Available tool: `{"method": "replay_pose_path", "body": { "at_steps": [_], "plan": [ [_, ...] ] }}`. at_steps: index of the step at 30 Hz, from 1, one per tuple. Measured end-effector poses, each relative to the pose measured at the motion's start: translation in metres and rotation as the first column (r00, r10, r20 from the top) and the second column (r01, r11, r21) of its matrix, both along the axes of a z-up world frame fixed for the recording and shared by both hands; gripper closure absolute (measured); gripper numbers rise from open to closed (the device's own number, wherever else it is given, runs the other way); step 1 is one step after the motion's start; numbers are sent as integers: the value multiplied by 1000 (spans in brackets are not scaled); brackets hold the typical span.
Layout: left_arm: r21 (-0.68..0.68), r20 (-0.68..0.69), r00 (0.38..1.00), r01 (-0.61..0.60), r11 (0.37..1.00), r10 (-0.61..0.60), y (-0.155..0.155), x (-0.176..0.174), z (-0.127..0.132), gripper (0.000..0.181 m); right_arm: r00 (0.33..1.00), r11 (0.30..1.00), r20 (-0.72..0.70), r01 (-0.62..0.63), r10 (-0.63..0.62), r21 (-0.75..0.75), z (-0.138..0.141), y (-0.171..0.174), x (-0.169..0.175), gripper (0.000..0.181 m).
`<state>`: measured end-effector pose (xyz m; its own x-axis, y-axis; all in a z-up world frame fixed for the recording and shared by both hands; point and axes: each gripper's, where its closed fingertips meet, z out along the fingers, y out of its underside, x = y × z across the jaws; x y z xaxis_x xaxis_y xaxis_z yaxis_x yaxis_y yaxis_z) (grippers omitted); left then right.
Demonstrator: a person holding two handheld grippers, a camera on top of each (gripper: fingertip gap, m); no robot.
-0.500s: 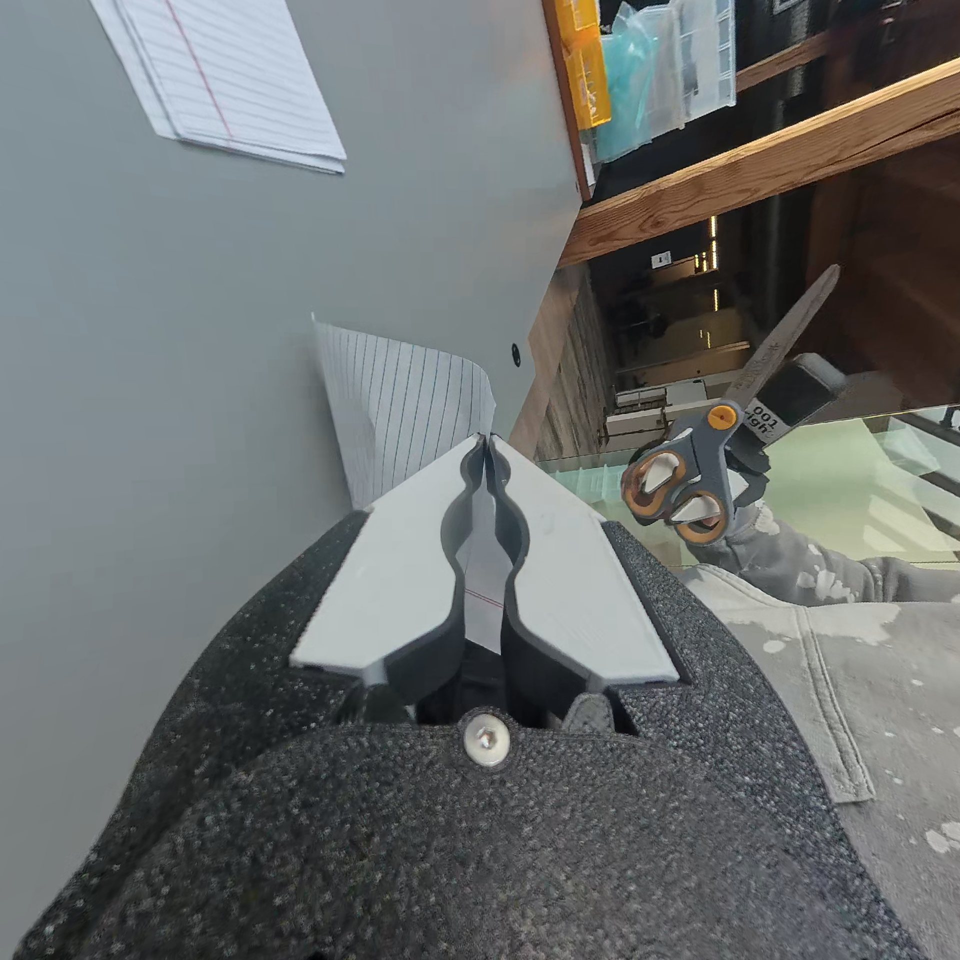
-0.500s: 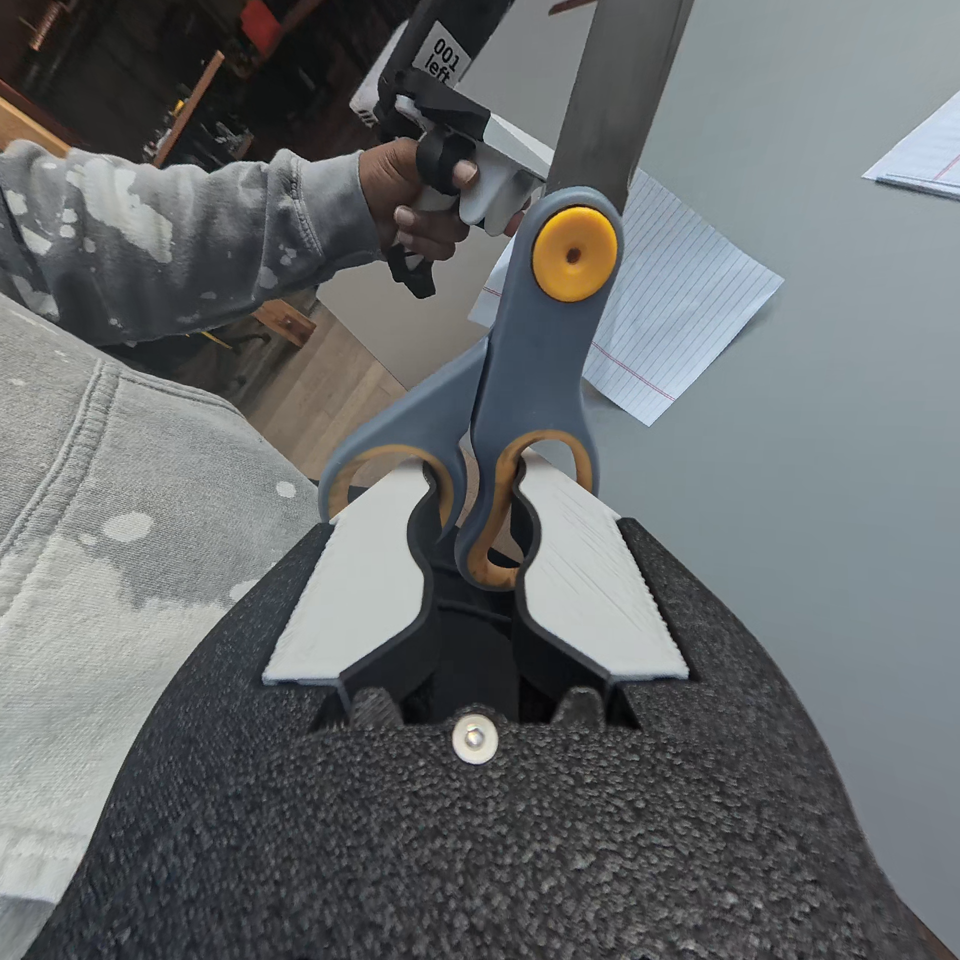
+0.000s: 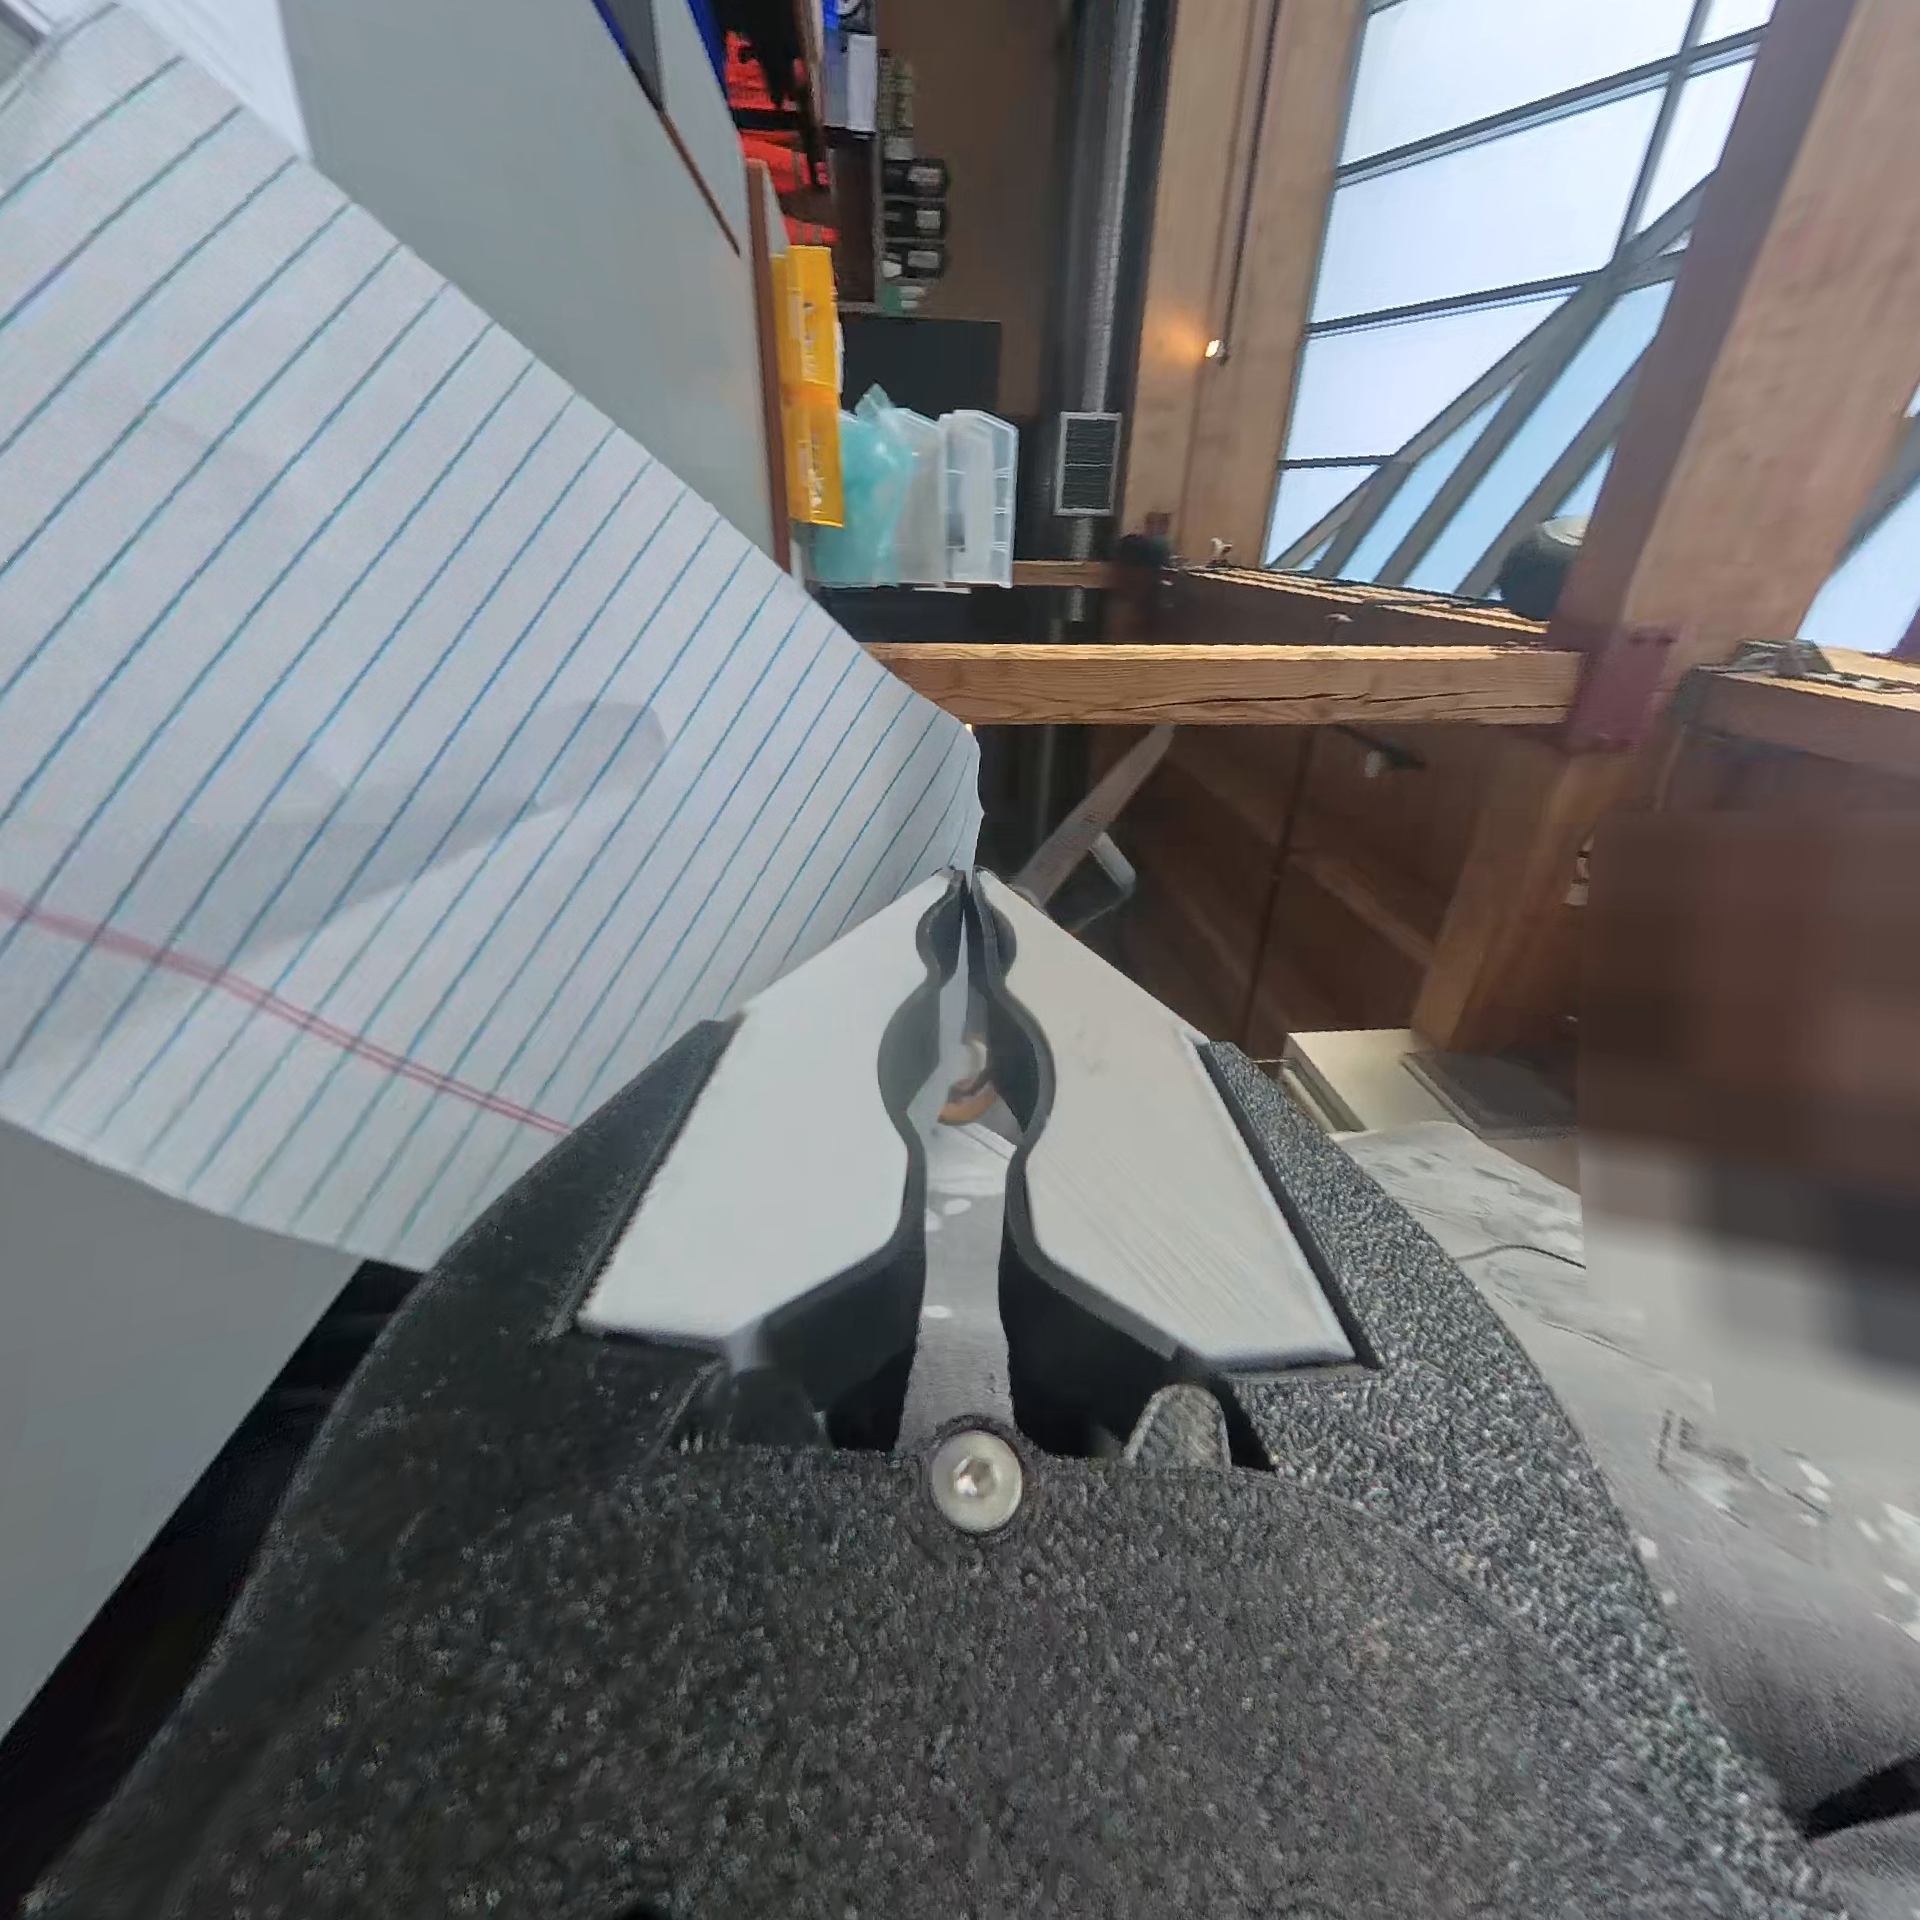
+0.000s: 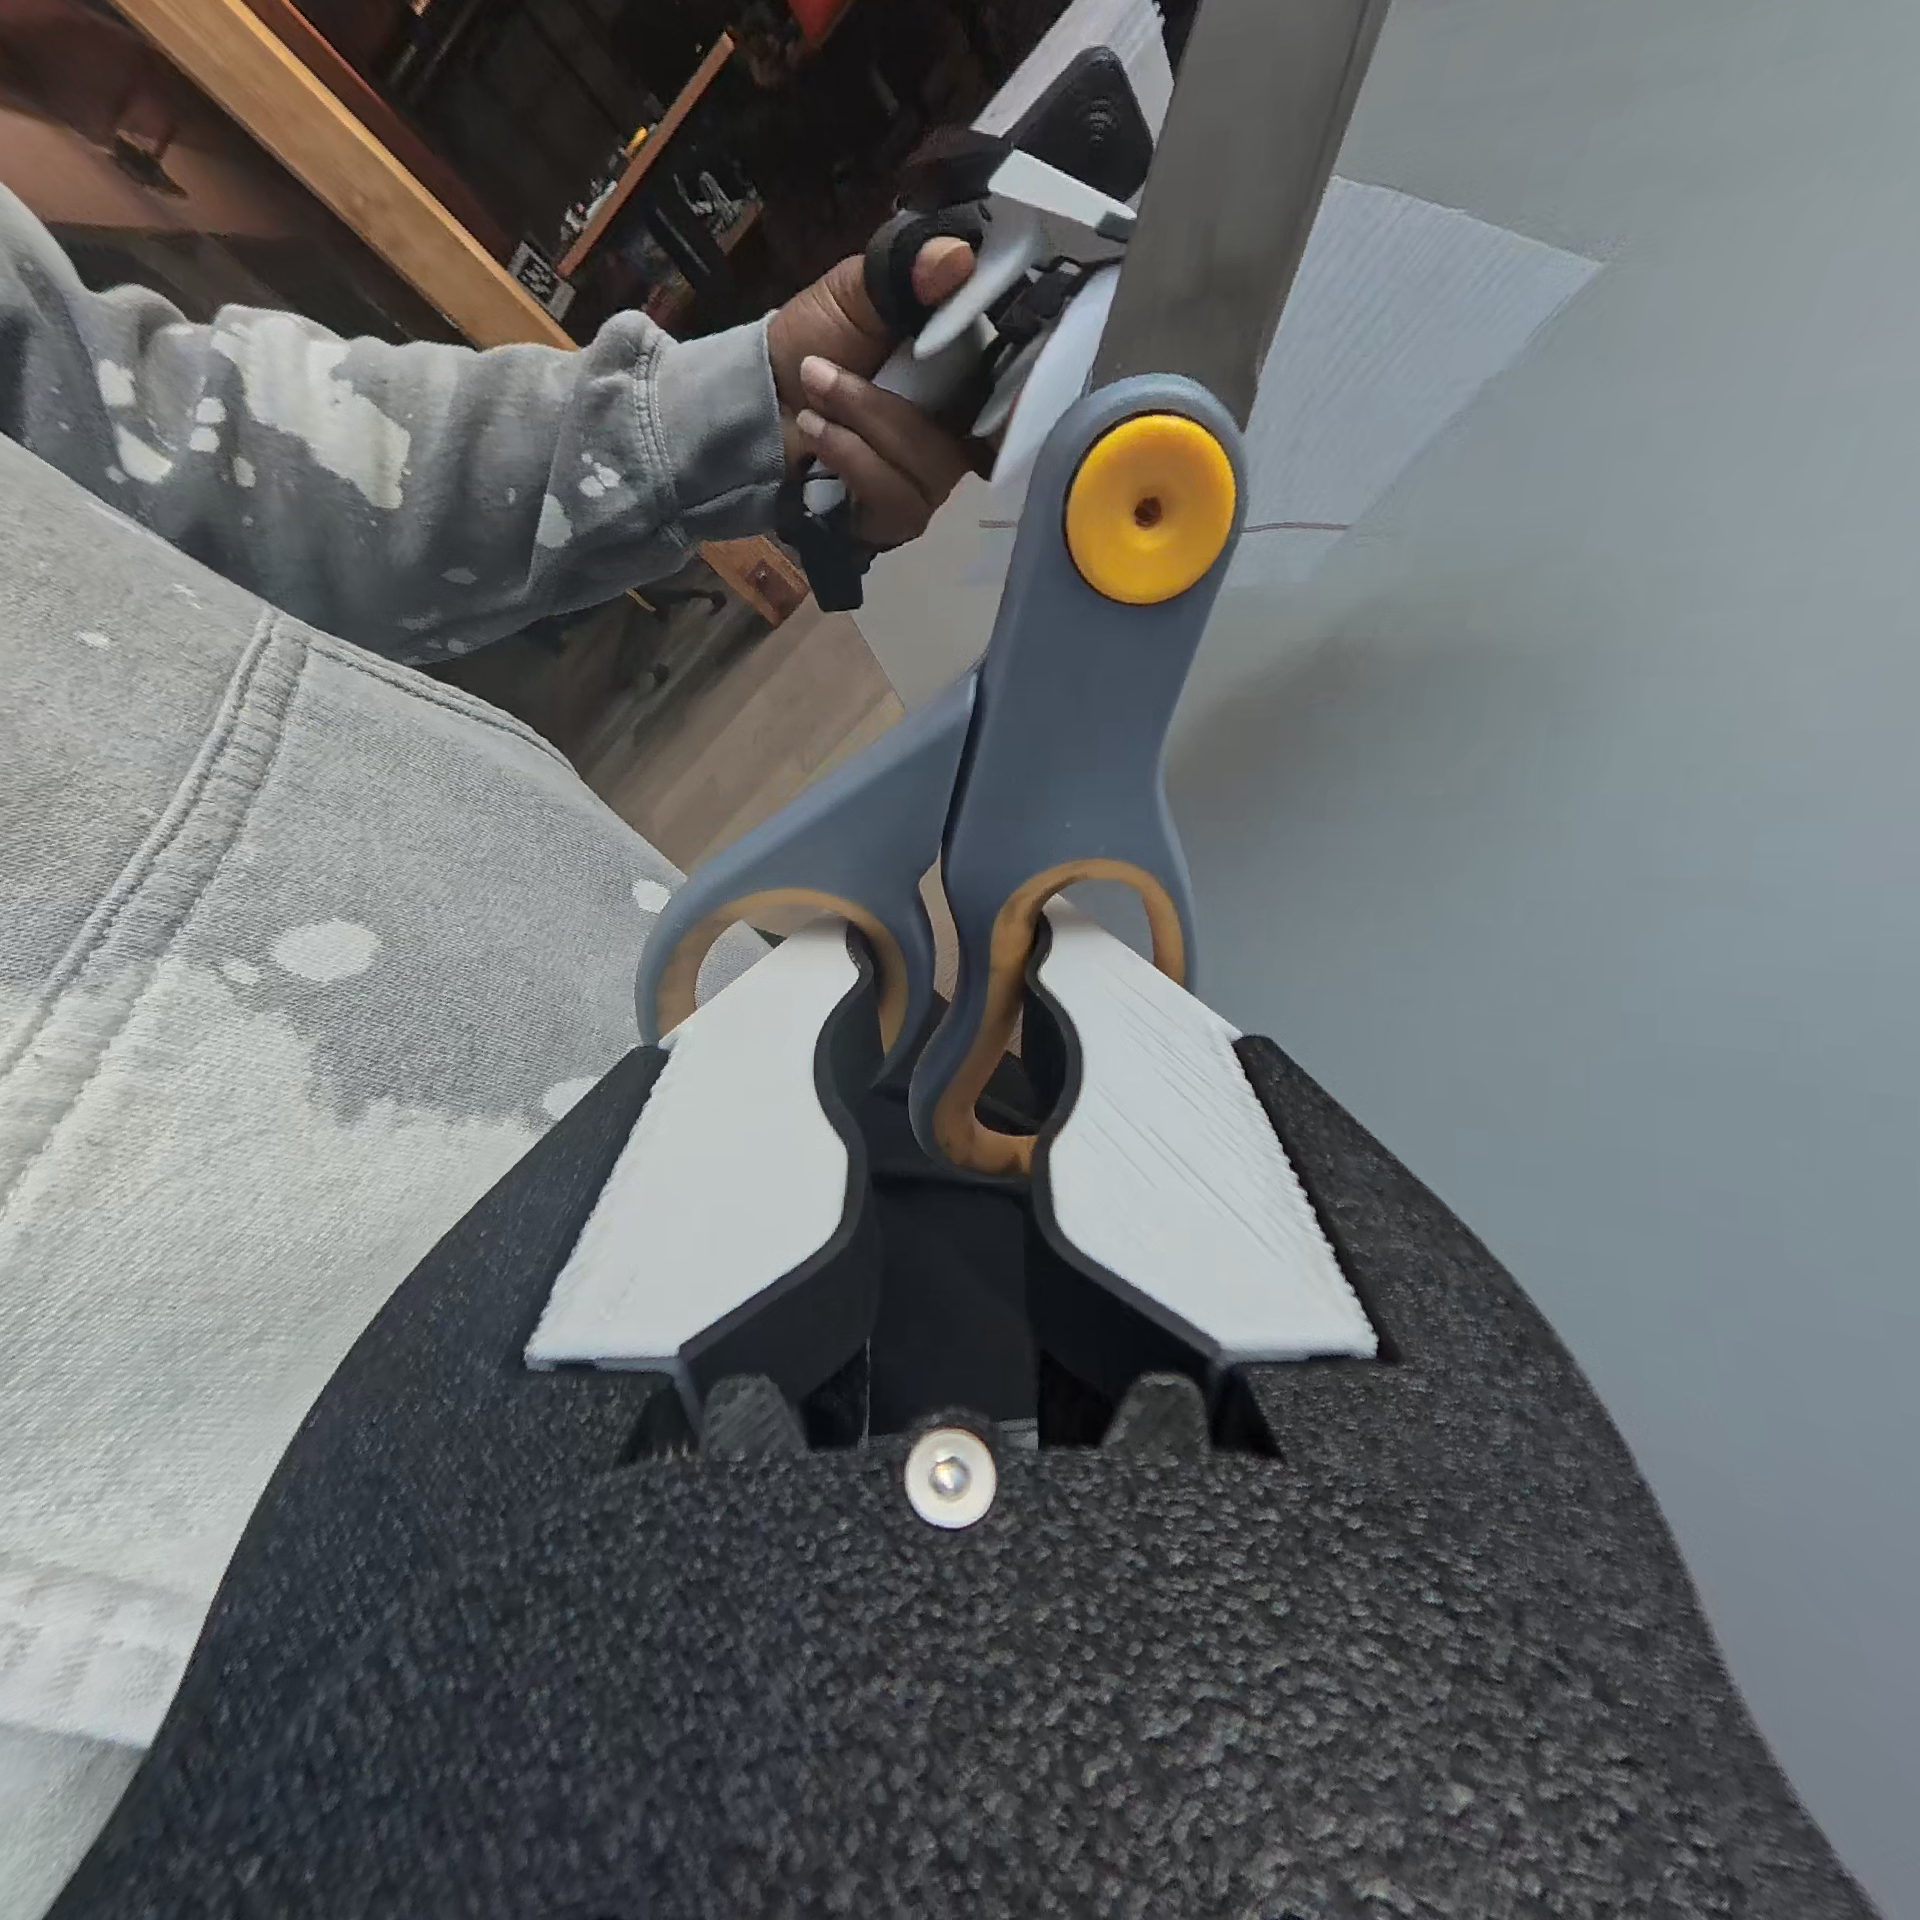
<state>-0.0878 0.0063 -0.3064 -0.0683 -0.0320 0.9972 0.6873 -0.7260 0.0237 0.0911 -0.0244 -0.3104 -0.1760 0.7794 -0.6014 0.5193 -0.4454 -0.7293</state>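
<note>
Left wrist view is showing a sheet of lined paper (image 3: pixel 364 727) on the left, lifting off the grey table (image 3: pixel 499 260) and standing up in the air. In the middle, the left gripper (image 3: pixel 966 883) is pinching the near edge of that paper, with its two fingers pressed together on it. On the right, wooden beams (image 3: pixel 1247 681) and big windows (image 3: pixel 1455 312) are filling the far side of the room.

In the right wrist view, a hand (image 4: pixel 862 416) in a speckled grey sleeve (image 4: pixel 416 447) is holding the other gripper on the left. In the middle, the right gripper (image 4: pixel 945 935) is poking one finger through each handle loop of the scissors (image 4: pixel 1070 727) and squeezing the handles together. The blades are pointing far away, up toward the paper.
</note>
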Motion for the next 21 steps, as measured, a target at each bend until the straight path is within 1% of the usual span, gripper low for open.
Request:
{"method": "replay_pose_path", "body": {
  "at_steps": [1,2,3,5,6,7,8,11,13,18,21],
  "plan": [
    [43,46,999,8,999,-10,-3,11,15,181,1000,1000,0,0,0,-10,1,2,4,161],
    [86,84,996,37,996,-44,-6,26,28,181,1000,1000,-1,1,-1,-20,1,4,8,161],
    [111,102,991,81,990,-92,-8,46,36,181,1000,1000,1,3,-3,-27,1,6,12,162],
    [160,161,970,156,975,-182,-10,81,48,181,1000,999,12,9,-9,-41,-1,10,19,161],
    [183,182,961,175,967,-209,-10,93,51,181,1000,999,21,11,-10,-47,-3,12,23,161],
    [187,175,959,188,964,-221,-8,101,46,181,999,999,32,9,-7,-51,-6,13,25,161],
    [166,166,964,180,970,-207,-5,103,35,181,999,999,44,5,-3,-54,-9,13,28,161],
    [60,215,973,75,995,-86,5,83,0,181,998,998,68,-11,15,-64,-15,11,30,161],
    [13,176,983,55,998,-57,3,78,-15,181,997,997,75,-18,24,-73,-17,7,29,161],
    [8,131,990,50,999,-50,-1,74,-14,181,998,997,67,-6,11,-71,-15,3,20,161],
    [-4,95,992,88,996,-88,2,78,-12,181,999,998,41,15,-13,-67,-9,4,15,161]
  ]
}}
